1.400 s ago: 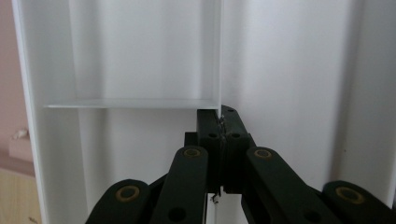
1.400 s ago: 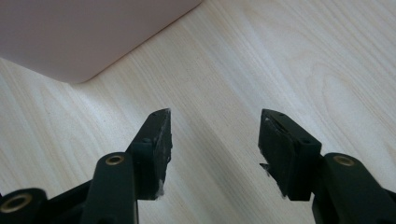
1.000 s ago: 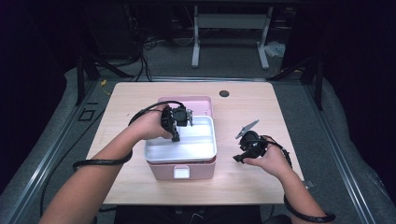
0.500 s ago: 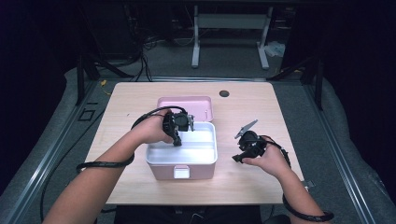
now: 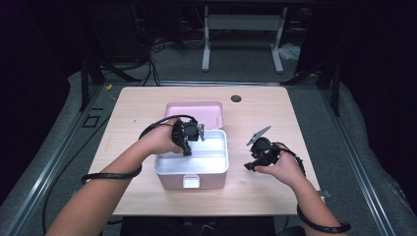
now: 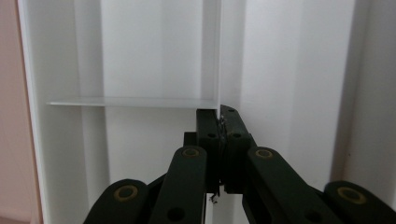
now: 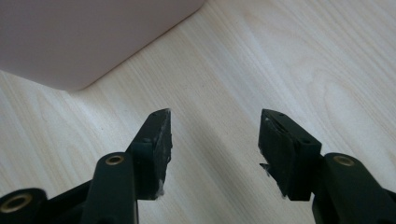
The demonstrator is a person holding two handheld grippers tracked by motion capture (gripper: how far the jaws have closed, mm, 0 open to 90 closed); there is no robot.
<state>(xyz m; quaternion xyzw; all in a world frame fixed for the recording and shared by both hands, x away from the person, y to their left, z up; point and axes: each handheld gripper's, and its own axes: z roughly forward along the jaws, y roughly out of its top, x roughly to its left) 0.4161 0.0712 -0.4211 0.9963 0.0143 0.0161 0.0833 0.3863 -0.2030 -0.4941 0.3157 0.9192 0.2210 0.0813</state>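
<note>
Box point(image 5: 193, 169), pink with white tray, sits mid-table point(image 5: 147, 105). Left gripper point(image 6: 219, 122) pinches the tray's thin divider point(image 6: 218, 56), apparently to lift the insert out. Right gripper point(image 7: 215, 140) rests spread on the wood beside it, idle.

Lab recording rig: bare wooden table point(image 5: 147, 105), metal frame stand point(image 5: 241, 34), floor cables point(image 5: 162, 46), dark surround.

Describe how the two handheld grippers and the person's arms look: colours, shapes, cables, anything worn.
Both grippers are black. The left gripper has linked bars with brass-coloured pivot rivets and flat rectangular pads. The right gripper has the same bars and scuffed wedge-shaped pads, plus a grey three-cornered plate on top. A black cable loops around each forearm. The forearms are bare, with no sleeves showing.
</note>
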